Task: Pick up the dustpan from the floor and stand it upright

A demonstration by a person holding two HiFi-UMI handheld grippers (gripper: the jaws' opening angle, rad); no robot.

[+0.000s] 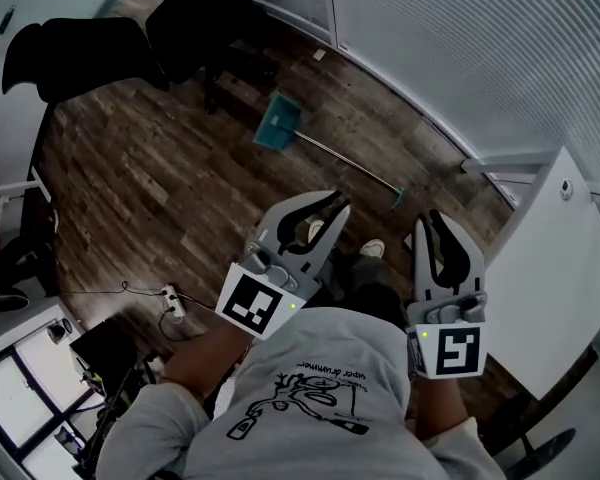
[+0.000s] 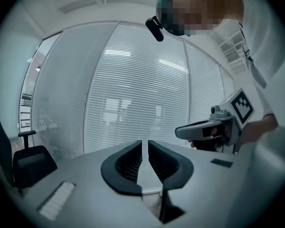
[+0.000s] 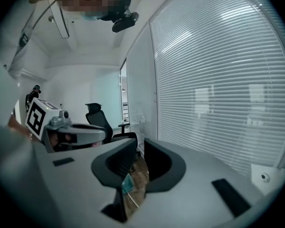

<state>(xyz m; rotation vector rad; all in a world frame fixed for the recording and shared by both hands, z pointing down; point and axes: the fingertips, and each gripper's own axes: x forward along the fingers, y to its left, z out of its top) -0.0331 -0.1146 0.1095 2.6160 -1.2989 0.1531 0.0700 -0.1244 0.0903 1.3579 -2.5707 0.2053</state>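
The teal dustpan (image 1: 278, 125) lies flat on the dark wood floor, its long thin handle (image 1: 350, 165) running toward me and to the right. Both grippers hang in front of my chest, well above and short of it. My left gripper (image 1: 335, 204) points up-right, its jaws shut and empty (image 2: 145, 144). To its right, my right gripper (image 1: 428, 218) is shut as well, with nothing between its jaws (image 3: 140, 141). A sliver of the teal dustpan (image 3: 127, 183) shows low between the right jaws, far below.
Two black office chairs (image 1: 195, 18) stand beyond the dustpan at the back left. A glass wall with blinds (image 1: 460, 48) runs along the right, and a white cabinet (image 1: 550, 268) stands at the right. A power strip (image 1: 172, 303) and cables lie left of my feet.
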